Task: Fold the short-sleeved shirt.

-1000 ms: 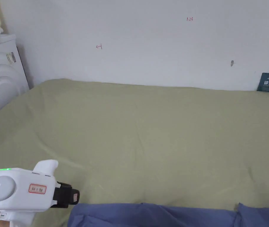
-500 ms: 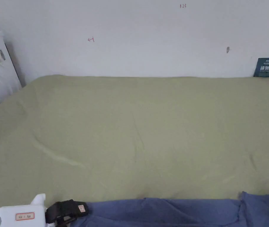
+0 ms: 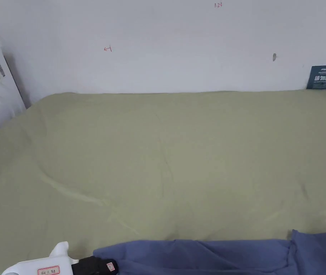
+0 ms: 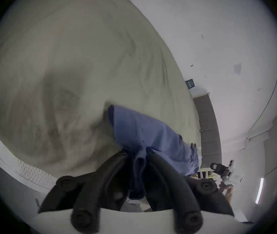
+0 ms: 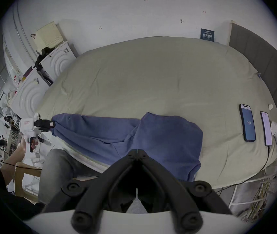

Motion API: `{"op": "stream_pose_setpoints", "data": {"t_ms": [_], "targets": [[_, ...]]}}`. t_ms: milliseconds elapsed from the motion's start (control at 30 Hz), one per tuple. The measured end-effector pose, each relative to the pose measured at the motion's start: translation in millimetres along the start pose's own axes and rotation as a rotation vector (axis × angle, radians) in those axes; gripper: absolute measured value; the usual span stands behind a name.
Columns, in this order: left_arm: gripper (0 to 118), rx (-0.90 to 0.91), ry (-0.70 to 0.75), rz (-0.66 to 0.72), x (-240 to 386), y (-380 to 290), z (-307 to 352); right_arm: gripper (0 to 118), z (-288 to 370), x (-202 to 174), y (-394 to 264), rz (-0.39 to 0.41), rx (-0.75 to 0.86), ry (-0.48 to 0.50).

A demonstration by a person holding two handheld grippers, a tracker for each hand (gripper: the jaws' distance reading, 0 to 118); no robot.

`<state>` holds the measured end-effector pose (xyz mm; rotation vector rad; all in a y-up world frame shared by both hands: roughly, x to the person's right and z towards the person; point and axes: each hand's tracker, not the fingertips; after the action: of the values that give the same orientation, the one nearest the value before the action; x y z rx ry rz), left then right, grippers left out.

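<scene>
Green-sheeted bed (image 5: 151,79): blue shirt (image 5: 159,136), two phones (image 5: 247,124) lying on it.

On the white wall (image 3: 180,43) stand small red handwritten digits "123" (image 3: 218,5), while the red-bordered label (image 3: 48,270) on the left gripper (image 3: 96,266) and the white characters on the dark blue card (image 3: 325,77) are too small to make out.

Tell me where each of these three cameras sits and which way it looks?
Head view: on the person's head, facing the green-sheeted bed and white wall; left gripper at bottom.
Left gripper view: behind its jaws, shut on the blue short-sleeved shirt.
Right gripper view: over the bed's near edge; right gripper shut, a grey-trousered leg.
All share the shirt.
</scene>
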<state>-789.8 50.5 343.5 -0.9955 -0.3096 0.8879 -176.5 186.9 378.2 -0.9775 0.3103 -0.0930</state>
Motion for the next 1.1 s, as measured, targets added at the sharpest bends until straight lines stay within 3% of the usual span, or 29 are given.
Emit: {"op": "stream_pose_setpoints", "data": {"t_ms": [167, 367, 500, 633, 667, 700, 733, 767, 900, 933, 967, 1000, 1033, 1100], "targets": [[14, 0.036, -0.114, -0.18, 59, 9, 13, 0, 18, 9, -4, -0.011, 0.022, -0.024], [14, -0.079, -0.273, -0.447, 173, -11, -14, 0, 36, 21, -5, -0.038, 0.075, -0.027], [14, -0.217, -0.311, -0.549, 229, -42, -65, 0, 41, 32, -8, -0.059, 0.096, -0.021], [16, -0.284, -0.231, -0.595, 246, -68, -124, 0, 44, 37, -15, -0.071, 0.103, -0.029], [25, -0.295, -0.199, -0.572, 245, -71, -135, 0, 45, 39, -17, -0.078, 0.103, -0.028], [60, -0.303, -0.16, -0.546, 244, -73, -146, 0, 45, 42, -19, -0.083, 0.101, -0.025], [83, -0.311, -0.14, -0.524, 241, -74, -153, 0, 44, 46, -20, -0.086, 0.101, -0.022], [91, -0.305, -0.143, -0.507, 238, -74, -157, 0, 44, 48, -22, -0.087, 0.103, -0.023], [88, -0.277, -0.172, -0.427, 230, -69, -148, 0, 44, 55, -27, -0.097, 0.094, -0.033], [82, -0.261, -0.156, -0.418, 227, -68, -147, 0, 43, 57, -27, -0.1, 0.092, -0.037], [64, -0.244, -0.138, -0.42, 224, -67, -148, 0, 42, 58, -27, -0.102, 0.089, -0.038], [18, -0.234, -0.118, -0.427, 220, -67, -150, 0, 42, 57, -27, -0.103, 0.087, -0.038], [0, -0.229, -0.077, -0.429, 213, -65, -155, 0, 41, 57, -27, -0.106, 0.088, -0.041], [0, -0.263, -0.103, -0.383, 203, -66, -168, 0, 40, 58, -27, -0.11, 0.087, -0.037]]}}
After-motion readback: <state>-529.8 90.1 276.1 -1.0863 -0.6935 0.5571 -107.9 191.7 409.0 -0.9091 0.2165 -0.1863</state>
